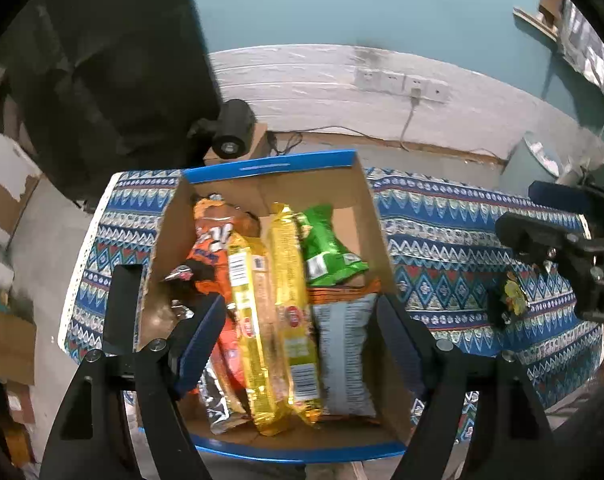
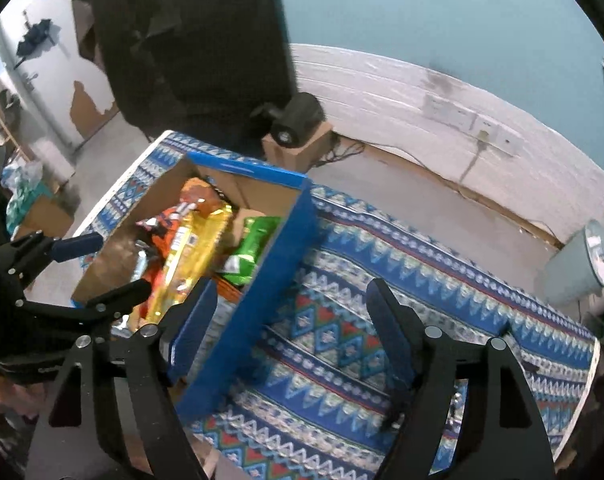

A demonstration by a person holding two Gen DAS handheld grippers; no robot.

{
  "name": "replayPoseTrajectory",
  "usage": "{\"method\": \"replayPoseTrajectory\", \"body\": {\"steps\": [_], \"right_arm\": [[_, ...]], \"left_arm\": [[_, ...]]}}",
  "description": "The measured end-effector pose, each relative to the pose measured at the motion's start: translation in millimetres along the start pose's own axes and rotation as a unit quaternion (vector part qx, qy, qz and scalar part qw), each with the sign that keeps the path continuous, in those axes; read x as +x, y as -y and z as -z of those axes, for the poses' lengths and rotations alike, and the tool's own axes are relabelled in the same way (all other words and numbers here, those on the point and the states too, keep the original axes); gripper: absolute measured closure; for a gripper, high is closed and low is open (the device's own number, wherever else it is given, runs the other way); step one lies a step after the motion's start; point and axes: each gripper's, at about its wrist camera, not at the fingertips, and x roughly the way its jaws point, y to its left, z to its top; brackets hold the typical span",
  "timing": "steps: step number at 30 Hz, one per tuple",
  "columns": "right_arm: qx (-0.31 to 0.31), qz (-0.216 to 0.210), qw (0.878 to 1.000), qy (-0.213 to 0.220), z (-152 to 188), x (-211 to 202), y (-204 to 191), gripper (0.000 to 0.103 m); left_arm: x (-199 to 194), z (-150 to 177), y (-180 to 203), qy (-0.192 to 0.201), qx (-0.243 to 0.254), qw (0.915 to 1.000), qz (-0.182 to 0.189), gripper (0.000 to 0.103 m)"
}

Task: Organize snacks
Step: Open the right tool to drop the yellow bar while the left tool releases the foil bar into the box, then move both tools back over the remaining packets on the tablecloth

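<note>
The left gripper [image 1: 302, 320] hovers spread and empty over the cardboard box [image 1: 354, 184] at frame centre, where the snack packets [image 1: 285, 300] lie side by side. The right gripper [image 2: 289, 320], also spread and empty, hangs above the patterned cloth [image 2: 422, 264]. Packing looks nearly done; one small item [image 1: 514, 300] at right remains outside.

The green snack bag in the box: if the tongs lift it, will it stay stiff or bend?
The green snack bag looks crinkled and puffy, so it would probably flex and weigh little. Its glossy film may slip. It leans on the yellow packet, so pulling it could disturb that one.
</note>
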Motion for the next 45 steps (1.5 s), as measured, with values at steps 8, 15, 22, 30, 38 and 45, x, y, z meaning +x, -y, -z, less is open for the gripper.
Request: {"method": "replayPoseTrajectory", "body": {"steps": [8,15,22,30,38,45], "right_arm": [[0.025,0.022,0.999,-0.007,18,-10,43,0.026],[0.037,0.050,0.998,-0.012,38,-20,82,0.025],[0.049,0.078,0.996,-0.020,61,-27,126,0.025],[0.068,0.096,0.992,-0.032,85,-31,170,0.025],[0.059,0.074,0.993,-0.073,87,-13,207,0.025],[0.007,0.084,0.985,-0.150,92,31,225,0.025]], "left_arm": [[8,-7,44,-0.016,0.030,0.9992,0.022,0.023],[15,-17,87,-0.031,0.063,0.9964,0.047,0.020],[22,-19,131,-0.036,0.108,0.9923,0.049,0.017],[35,-19,171,-0.067,0.148,0.9842,0.071,0.017],[49,-37,207,-0.073,0.215,0.9699,0.088,0.017],[84,-49,216,-0.092,0.232,0.9625,0.106,0.017]]}}
